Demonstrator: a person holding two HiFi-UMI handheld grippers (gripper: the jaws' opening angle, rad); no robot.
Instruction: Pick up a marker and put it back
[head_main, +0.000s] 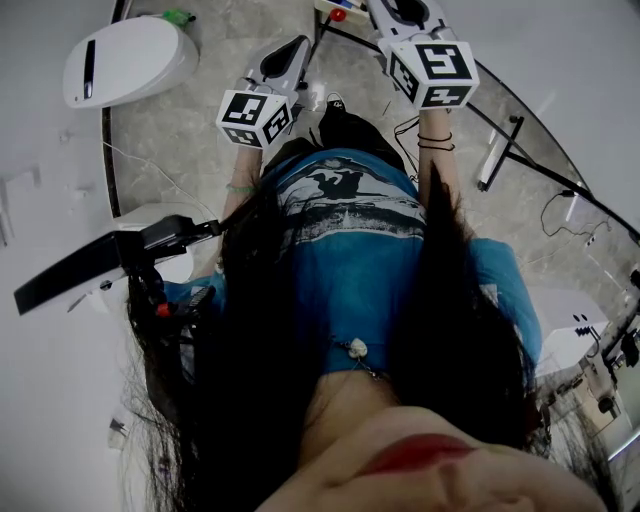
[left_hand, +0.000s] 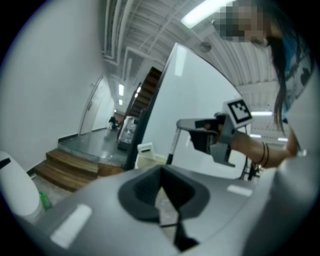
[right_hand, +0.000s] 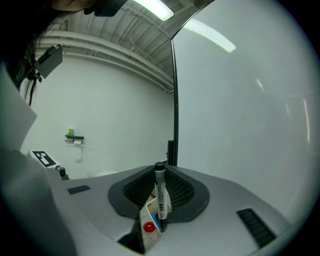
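Note:
A marker (right_hand: 160, 192) with a black cap and a white printed barrel stands upright between the jaws of my right gripper (right_hand: 158, 202), which is shut on it. Through the gap below the jaws shows a white holder with a red dot (right_hand: 148, 227). In the head view both grippers are held out in front of the person's body: the left gripper (head_main: 290, 55) with its marker cube (head_main: 255, 116), and the right gripper's cube (head_main: 432, 72); its jaws run off the top edge. My left gripper (left_hand: 177, 217) is shut, with nothing in it.
A white rounded device (head_main: 125, 60) stands at the far left on the stone floor. A dark curved rail (head_main: 530, 130) runs along the right. A black flat arm (head_main: 100, 262) juts out at the left. Wooden steps (left_hand: 70, 167) show in the left gripper view.

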